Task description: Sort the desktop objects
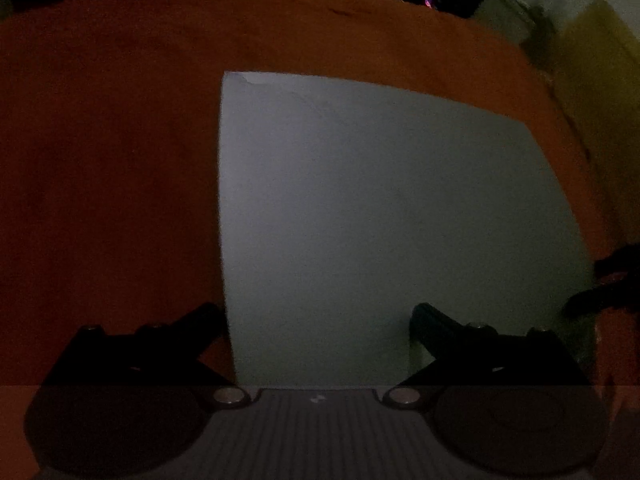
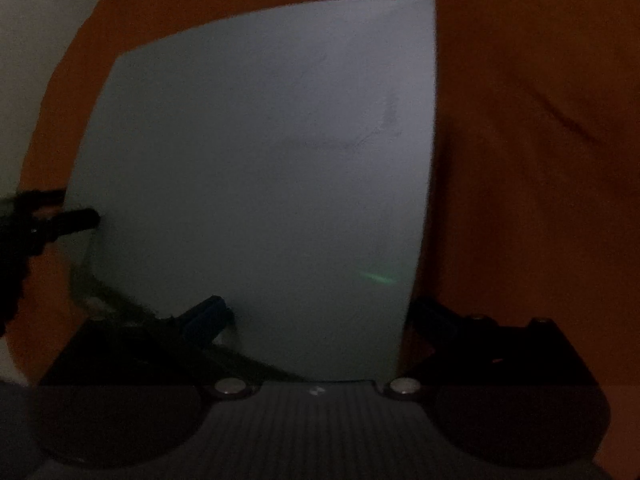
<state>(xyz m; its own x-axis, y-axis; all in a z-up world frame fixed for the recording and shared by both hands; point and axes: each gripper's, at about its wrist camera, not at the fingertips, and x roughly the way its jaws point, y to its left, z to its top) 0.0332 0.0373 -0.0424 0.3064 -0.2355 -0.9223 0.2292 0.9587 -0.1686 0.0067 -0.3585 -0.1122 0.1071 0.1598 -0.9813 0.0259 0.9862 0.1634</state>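
Here, both my tongs, left [image 1: 316,320] and right [image 2: 320,316], gape wide, holding nothing, over the pale sheet [image 1: 380,220] mid-frame on orange cloth [image 1: 112,140].

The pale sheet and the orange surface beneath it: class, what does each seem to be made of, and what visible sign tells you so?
The pale sheet looks like thin matte paper or card: flat, a dog-eared far corner, faint creases. The orange surface looks like soft matte cloth, judging by its folds and lack of shine. Dim light leaves both open.
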